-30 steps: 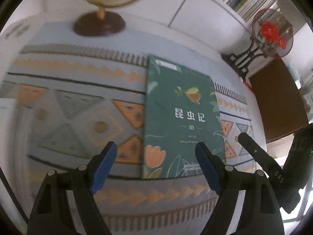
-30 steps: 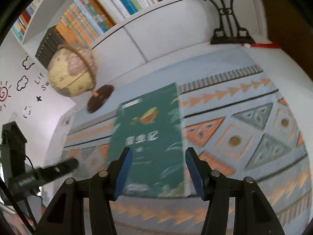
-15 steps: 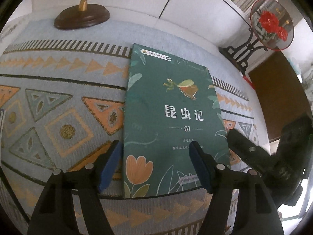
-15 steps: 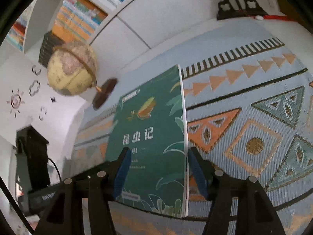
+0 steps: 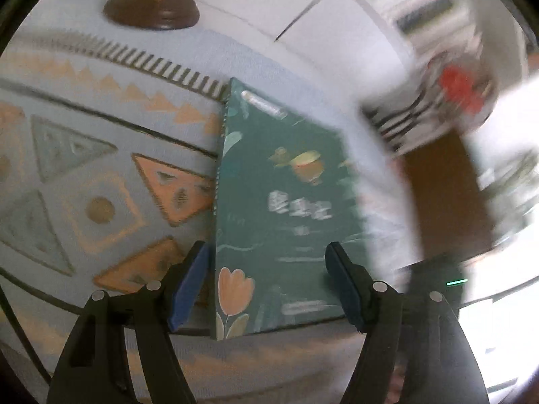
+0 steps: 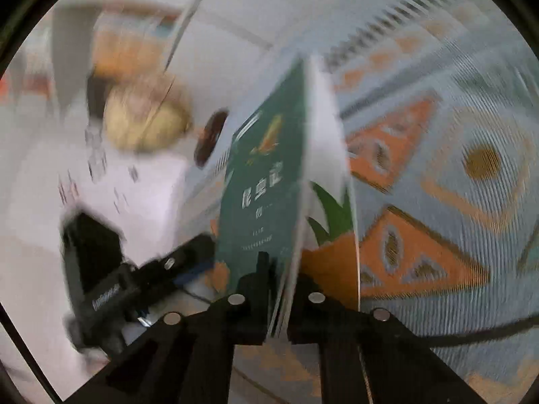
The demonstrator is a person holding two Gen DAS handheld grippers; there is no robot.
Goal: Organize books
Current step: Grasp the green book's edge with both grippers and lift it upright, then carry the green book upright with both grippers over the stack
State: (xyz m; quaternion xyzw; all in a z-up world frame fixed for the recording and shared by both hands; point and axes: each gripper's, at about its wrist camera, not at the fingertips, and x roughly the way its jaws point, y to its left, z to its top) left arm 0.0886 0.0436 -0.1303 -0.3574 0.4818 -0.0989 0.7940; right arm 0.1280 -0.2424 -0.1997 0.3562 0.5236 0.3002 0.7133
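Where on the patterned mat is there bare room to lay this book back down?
Free: the patterned mat between the green book and the globe base, and the mat on the book's other side in the right wrist view. Crowded: around both grippers.

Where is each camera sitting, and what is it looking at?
Left wrist: sits on the left gripper, looks down over the green book on the patterned mat; its open blue-padded fingers show.
Right wrist: sits on the right gripper, looks along the book's lifted front edge; its black fingers are shut on the book.
Both share: the book, the mat, the globe's base.
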